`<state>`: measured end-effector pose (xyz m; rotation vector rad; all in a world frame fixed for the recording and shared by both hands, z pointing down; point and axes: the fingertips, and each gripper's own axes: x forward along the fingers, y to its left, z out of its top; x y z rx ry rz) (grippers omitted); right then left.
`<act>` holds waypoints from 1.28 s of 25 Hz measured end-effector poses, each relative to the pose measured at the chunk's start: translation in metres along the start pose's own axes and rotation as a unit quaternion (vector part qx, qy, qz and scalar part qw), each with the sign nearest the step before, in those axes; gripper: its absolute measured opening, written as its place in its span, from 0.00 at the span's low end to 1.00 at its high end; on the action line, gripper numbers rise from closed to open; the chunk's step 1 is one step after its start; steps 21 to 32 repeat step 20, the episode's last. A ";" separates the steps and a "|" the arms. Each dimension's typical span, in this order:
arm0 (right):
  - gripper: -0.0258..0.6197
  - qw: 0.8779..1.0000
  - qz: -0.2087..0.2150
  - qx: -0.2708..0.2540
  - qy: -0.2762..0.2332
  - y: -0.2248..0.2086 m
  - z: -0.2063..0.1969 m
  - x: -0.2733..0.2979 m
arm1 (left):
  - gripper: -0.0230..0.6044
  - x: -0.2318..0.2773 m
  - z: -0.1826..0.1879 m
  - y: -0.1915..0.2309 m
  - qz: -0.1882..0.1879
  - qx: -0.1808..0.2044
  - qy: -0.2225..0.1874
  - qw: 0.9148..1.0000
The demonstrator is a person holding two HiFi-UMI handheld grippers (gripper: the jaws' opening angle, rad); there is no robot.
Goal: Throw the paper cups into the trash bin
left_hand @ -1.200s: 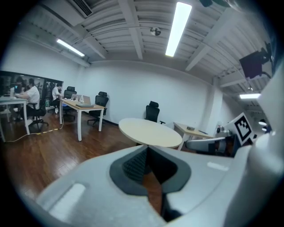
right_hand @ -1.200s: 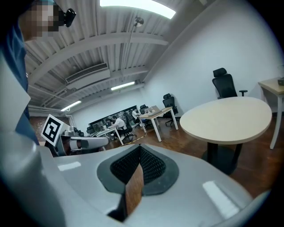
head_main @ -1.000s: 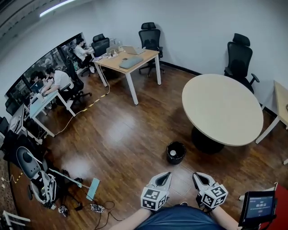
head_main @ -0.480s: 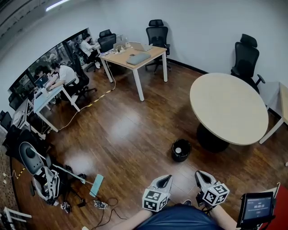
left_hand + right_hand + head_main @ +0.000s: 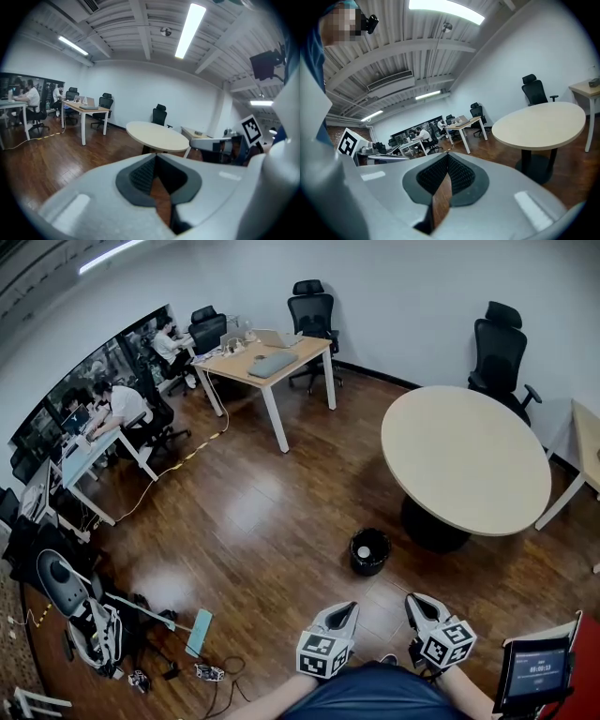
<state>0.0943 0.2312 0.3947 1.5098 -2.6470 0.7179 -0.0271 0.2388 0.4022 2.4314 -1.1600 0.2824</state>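
Note:
A black trash bin (image 5: 368,551) stands on the wooden floor beside the round table's base, and a white paper cup (image 5: 363,551) lies inside it. Low in the head view, close to the person's body, my left gripper (image 5: 343,611) and my right gripper (image 5: 418,604) point toward the bin from a short way off. Both are shut with nothing between the jaws. In the left gripper view the left gripper (image 5: 156,157) has its tips together, and only floor shows behind them. The right gripper (image 5: 448,154) looks the same in its own view. No other cup is in sight.
A round beige table (image 5: 464,460) stands right of the bin, with a black office chair (image 5: 497,352) behind it. A wooden desk (image 5: 267,357) with laptops is farther back. People sit at desks (image 5: 103,423) on the left. Gear and cables (image 5: 94,624) lie at lower left, a small screen (image 5: 536,671) at lower right.
The head view swayed slightly right and back again. Both grippers kept their places and stayed shut, and the bin did not move.

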 end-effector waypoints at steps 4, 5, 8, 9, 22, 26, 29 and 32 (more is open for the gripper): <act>0.05 1.000 -0.007 0.001 -0.003 -0.008 0.002 -0.003 | 0.04 0.008 0.002 -0.006 -0.008 0.006 0.003 1.000; 0.05 1.000 -0.008 0.001 -0.004 -0.008 0.002 -0.004 | 0.04 0.009 0.002 -0.007 -0.010 0.008 0.004 1.000; 0.06 1.000 -0.010 0.001 -0.006 -0.012 0.004 -0.008 | 0.04 0.013 0.004 -0.012 -0.014 0.011 0.005 1.000; 0.06 1.000 -0.010 0.002 -0.007 -0.014 0.005 -0.009 | 0.04 0.016 0.004 -0.014 -0.014 0.012 0.006 1.000; 0.05 1.000 -0.005 0.004 -0.006 -0.024 0.010 -0.008 | 0.04 0.027 0.007 -0.017 -0.009 0.013 0.012 1.000; 0.05 1.000 -0.005 0.004 -0.006 -0.024 0.010 -0.008 | 0.04 0.027 0.007 -0.017 -0.009 0.013 0.012 1.000; 0.05 1.000 -0.005 0.004 -0.006 -0.024 0.010 -0.008 | 0.04 0.027 0.007 -0.017 -0.009 0.013 0.012 1.000; 0.05 1.000 -0.005 0.004 -0.006 -0.024 0.010 -0.008 | 0.04 0.027 0.007 -0.017 -0.009 0.013 0.012 1.000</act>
